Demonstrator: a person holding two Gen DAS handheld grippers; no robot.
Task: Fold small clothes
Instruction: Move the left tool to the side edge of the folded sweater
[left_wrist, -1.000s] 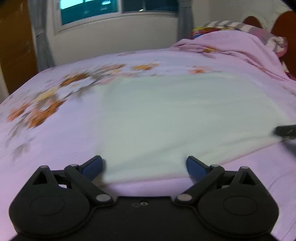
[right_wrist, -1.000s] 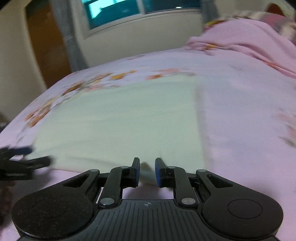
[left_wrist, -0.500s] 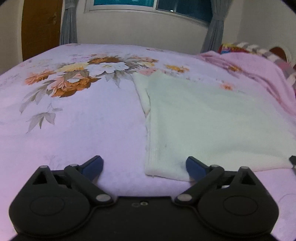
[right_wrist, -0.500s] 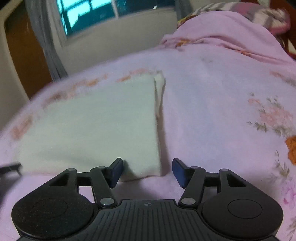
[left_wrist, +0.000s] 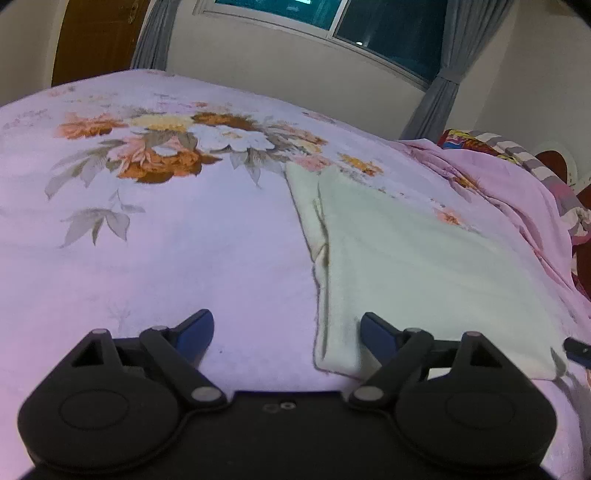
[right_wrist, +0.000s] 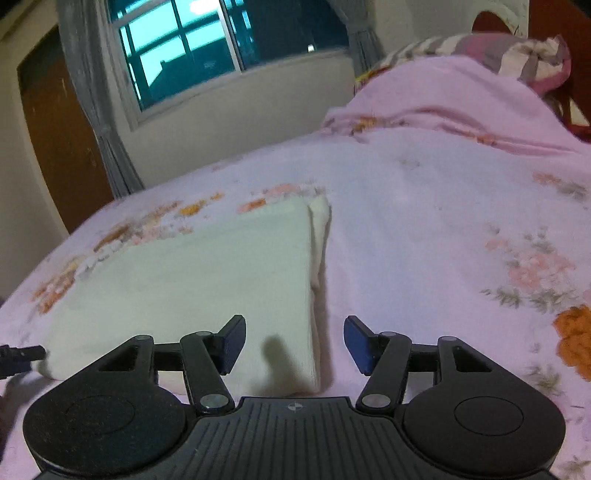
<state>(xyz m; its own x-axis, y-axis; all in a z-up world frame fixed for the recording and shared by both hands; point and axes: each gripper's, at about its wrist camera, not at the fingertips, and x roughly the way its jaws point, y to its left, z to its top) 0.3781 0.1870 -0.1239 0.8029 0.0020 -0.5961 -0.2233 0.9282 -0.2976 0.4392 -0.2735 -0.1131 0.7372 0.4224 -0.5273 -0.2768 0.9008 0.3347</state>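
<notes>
Right gripper: jaws parted since a second ago, near right corner of pale cloth between them, unpinched. Left gripper: wide, narrowing slightly, empty, straddling near left corner. Cloth lies flat on bedsheet, 12 o'clock of both grippers; next fold looks pending.

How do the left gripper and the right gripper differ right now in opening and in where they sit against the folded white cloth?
The left gripper, whose jaws have just been closing a little, stands wider than the right gripper, which has just opened. The left gripper straddles the near left corner of the folded white cloth; the right gripper straddles its near right corner. Both are open, holding nothing, low over the floral bedsheet.
</notes>
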